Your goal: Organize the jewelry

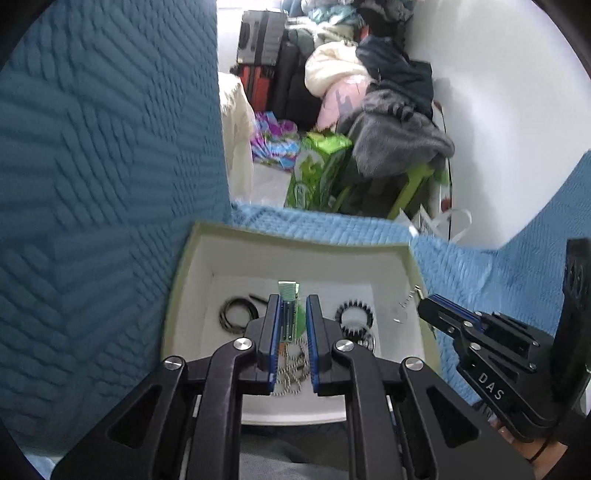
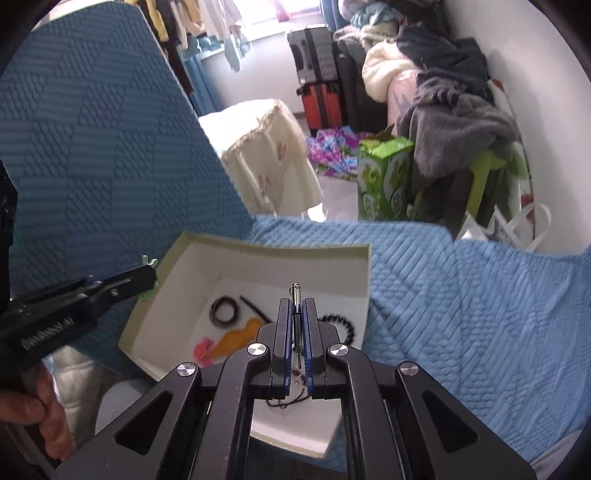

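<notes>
Two hand-held grippers: left [image 1: 291, 306] pinching green clip [image 1: 289, 295], right [image 2: 296, 306] pinching metal pin [image 2: 296, 291].

White wall [image 2: 546, 92], bright window [image 2: 273, 14] (clothes piled [image 2: 454, 96] nearby).

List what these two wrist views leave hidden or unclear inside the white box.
- Left wrist view: the near part of the white box floor lies behind the left gripper, which hides most of the bead chain.
- Right wrist view: the right gripper covers part of the black spiky ring.
- Right wrist view: the pink item is too small to identify.
</notes>
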`<state>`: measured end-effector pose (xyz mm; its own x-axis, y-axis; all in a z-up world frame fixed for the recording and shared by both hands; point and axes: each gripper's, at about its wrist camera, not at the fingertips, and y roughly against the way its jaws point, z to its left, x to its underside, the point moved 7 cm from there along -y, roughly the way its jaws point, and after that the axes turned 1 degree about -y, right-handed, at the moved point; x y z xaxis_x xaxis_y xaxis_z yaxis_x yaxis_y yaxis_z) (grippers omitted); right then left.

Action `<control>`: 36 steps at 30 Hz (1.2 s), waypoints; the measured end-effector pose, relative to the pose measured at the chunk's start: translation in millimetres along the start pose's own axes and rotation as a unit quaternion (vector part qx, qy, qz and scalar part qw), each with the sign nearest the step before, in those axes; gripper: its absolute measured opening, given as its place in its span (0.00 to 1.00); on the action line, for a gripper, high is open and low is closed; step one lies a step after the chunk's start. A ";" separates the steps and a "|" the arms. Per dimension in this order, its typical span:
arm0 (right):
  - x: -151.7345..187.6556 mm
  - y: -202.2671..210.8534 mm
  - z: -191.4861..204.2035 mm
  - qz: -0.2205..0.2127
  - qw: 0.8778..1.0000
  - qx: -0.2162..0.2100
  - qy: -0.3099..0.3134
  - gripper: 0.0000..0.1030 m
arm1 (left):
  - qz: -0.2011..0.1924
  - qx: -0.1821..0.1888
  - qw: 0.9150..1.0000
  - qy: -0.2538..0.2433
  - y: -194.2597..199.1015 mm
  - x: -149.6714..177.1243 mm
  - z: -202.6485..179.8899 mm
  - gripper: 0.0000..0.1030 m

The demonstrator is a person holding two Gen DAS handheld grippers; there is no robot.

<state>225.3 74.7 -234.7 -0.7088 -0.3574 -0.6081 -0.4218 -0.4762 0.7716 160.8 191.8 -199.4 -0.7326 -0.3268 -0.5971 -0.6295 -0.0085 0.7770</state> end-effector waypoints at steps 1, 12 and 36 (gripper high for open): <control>3.6 -4.0 -0.4 0.008 1.000 -0.003 -0.002 0.04 | 0.006 0.002 1.000 0.001 -3.3 3.8 -0.3 0.13; -11.1 25.8 -6.7 -0.010 0.999 -0.016 -0.029 0.44 | -0.003 -0.018 0.999 0.033 20.7 -5.3 5.6 0.49; -64.2 225.9 2.1 -0.211 0.977 -0.018 0.020 1.00 | -0.135 -0.068 0.989 0.001 163.9 -31.8 -42.4 0.93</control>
<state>174.4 -8.2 -21.0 -0.4534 -0.1541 -0.8779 -0.6510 -0.6156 0.4442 91.9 160.7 -44.6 -0.5423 -0.2979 -0.7856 -0.7606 -0.2232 0.6097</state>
